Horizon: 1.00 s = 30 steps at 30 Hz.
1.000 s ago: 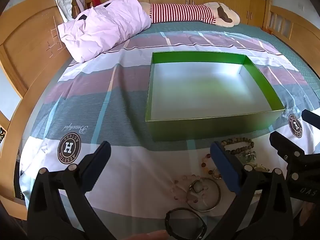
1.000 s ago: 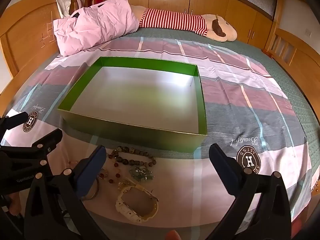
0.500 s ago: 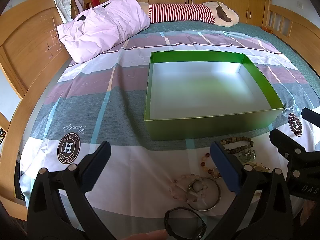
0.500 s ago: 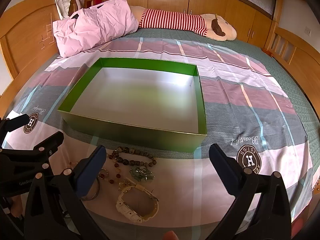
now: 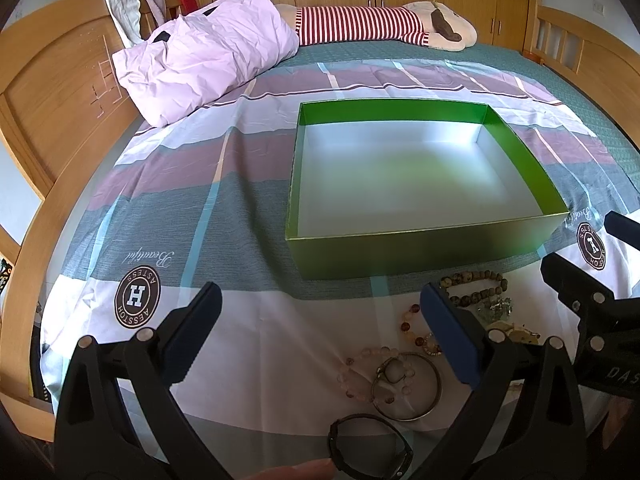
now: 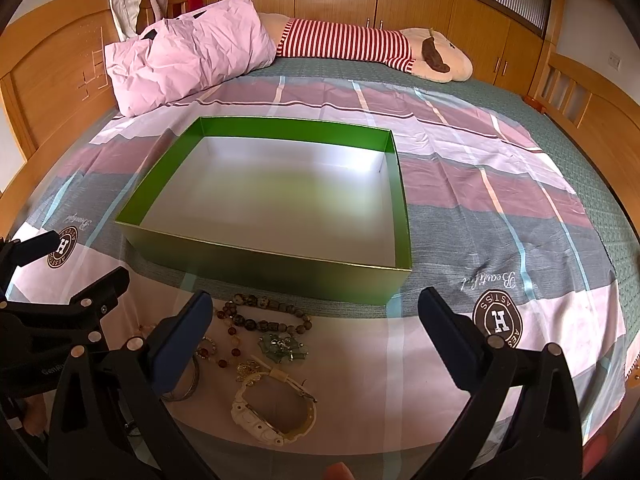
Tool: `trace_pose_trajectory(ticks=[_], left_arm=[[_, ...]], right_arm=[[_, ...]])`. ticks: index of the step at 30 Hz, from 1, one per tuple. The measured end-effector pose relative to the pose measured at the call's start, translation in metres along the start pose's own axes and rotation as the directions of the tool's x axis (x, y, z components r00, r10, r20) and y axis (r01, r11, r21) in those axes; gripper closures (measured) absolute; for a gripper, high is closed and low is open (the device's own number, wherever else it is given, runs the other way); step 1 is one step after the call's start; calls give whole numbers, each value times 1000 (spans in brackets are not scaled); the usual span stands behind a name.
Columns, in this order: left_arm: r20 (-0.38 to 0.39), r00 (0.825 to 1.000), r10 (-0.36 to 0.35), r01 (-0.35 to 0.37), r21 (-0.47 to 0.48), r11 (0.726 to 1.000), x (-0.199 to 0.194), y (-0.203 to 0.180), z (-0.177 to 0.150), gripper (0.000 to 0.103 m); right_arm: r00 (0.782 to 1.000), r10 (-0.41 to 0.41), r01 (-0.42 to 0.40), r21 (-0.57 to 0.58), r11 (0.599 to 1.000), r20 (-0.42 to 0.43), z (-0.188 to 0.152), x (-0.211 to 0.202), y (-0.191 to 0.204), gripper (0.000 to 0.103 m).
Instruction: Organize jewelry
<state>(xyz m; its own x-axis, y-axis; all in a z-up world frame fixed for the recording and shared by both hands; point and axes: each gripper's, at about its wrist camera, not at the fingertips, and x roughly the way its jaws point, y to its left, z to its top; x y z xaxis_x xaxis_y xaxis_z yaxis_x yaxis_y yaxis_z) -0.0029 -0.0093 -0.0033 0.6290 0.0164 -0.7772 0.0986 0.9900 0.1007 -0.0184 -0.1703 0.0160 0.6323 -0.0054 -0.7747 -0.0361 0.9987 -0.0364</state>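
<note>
Wooden bed frame point(image 5: 60, 92) carrying a striped sheet point(image 5: 224, 208) in mauve, grey-green and white; crumpled pink pillow point(image 5: 200, 60) and red-striped plush toy point(image 5: 360, 26) at the far end. Centred on the sheet, a shallow rectangular green box point(image 6: 256, 258), glossy card walls, pale matt floor, nothing inside. Just in front of its near wall, loose jewelry lying on the white band: dark stone-bead bracelet point(image 6: 264, 316), amber-and-red bead strand point(image 6: 230, 344), translucent green pendant point(image 6: 282, 346), cream plastic watch point(image 6: 272, 412), thin metal bangle point(image 5: 406, 386), pale pink bead bracelet point(image 5: 358, 368), black ring-shaped band point(image 5: 370, 446).

Left tongs point(image 5: 320, 322) and right tongs point(image 6: 316, 330) both spread wide, gripping nothing, poised low over the pile. Compared with the views half a second and a second earlier, almost no change: box and pieces unmoved, both tools drifted only slightly. Judged meaning: sorting not yet begun, every piece outside the box, first pick pending.
</note>
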Motion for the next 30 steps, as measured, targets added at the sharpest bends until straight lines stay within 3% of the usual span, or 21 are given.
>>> trace_pose_trajectory(ticks=[30], left_arm=[[3, 1000, 9, -9, 19, 1000, -1, -4, 0, 2]], right_arm=[[1000, 2, -2, 4, 1000, 3, 0, 0, -1, 1]])
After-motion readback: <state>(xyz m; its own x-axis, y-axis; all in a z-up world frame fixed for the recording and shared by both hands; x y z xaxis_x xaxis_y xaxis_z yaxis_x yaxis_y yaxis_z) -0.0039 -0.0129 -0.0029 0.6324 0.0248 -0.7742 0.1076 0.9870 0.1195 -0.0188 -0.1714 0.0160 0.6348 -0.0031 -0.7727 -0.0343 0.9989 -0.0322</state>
